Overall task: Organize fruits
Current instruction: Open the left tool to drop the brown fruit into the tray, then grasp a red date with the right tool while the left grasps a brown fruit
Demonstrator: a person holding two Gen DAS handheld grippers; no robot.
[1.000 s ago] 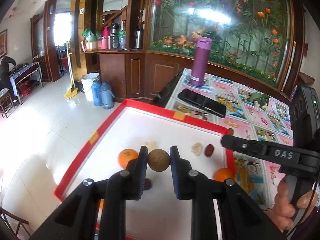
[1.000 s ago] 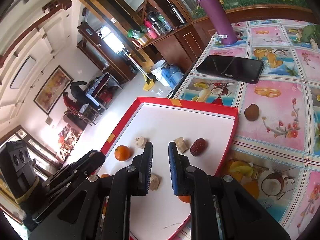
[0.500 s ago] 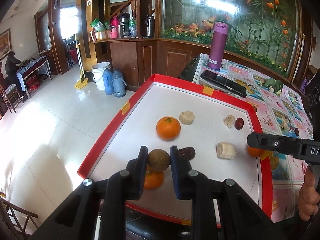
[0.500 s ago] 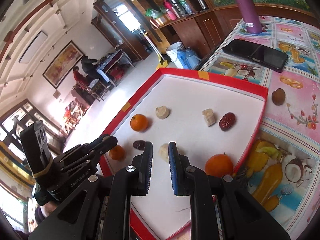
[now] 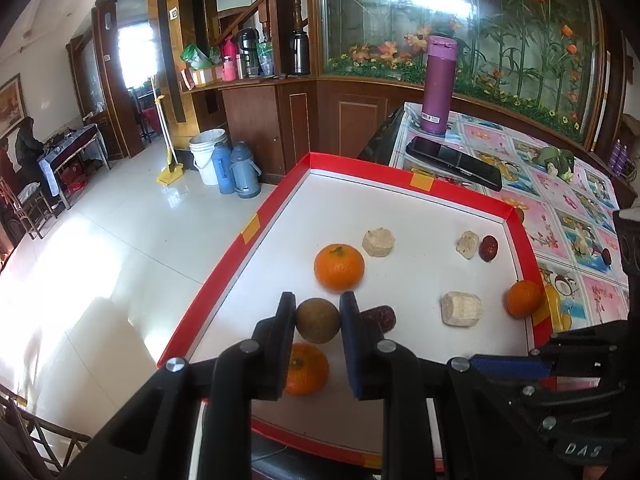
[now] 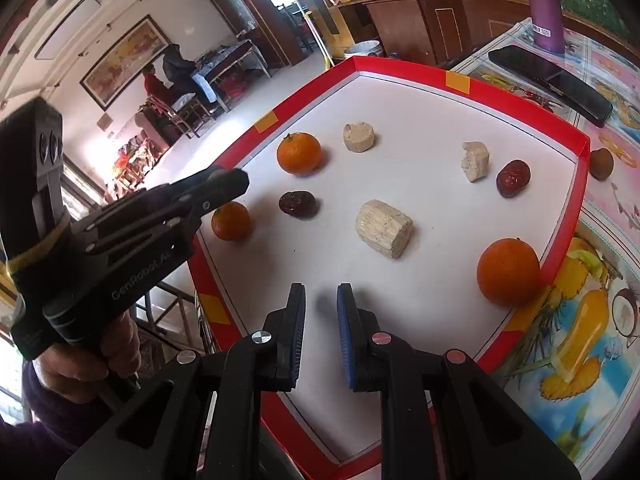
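Down and inward both claws have come since a second ago: the tray (image 5: 248,236) now fills both views where the tablecloth (image 5: 560,200) showed before.

Left claw (image 5: 318,320) first: clamped on a round brown fruit (image 5: 318,321), pads pressing its two sides, carried low over the tray's near-left corner. Just under it, at six o'clock, sits a small orange (image 5: 306,368); touching the right pad's far side at three o'clock, a dark date (image 5: 382,317); at twelve o'clock, the big orange (image 5: 339,267) with a pale chunk (image 5: 378,242) beyond.

Right claw (image 6: 321,312): jaws narrow, nothing between them, hanging over bare white tray floor. Its nearest pieces are the pale block (image 6: 383,228) at one o'clock, long axis running from ten to four, and an orange (image 6: 508,272) at three o'clock against the red rim. Farther off at one o'clock, another chunk (image 6: 475,160) and a red date (image 6: 513,178); a second brown fruit (image 6: 601,163) lies outside the tray on the cloth.

My read: the drop comes next, and the left hand owns it. Free floor lies to nine o'clock of the held fruit, so it likely lands there, clear of the small orange beneath.
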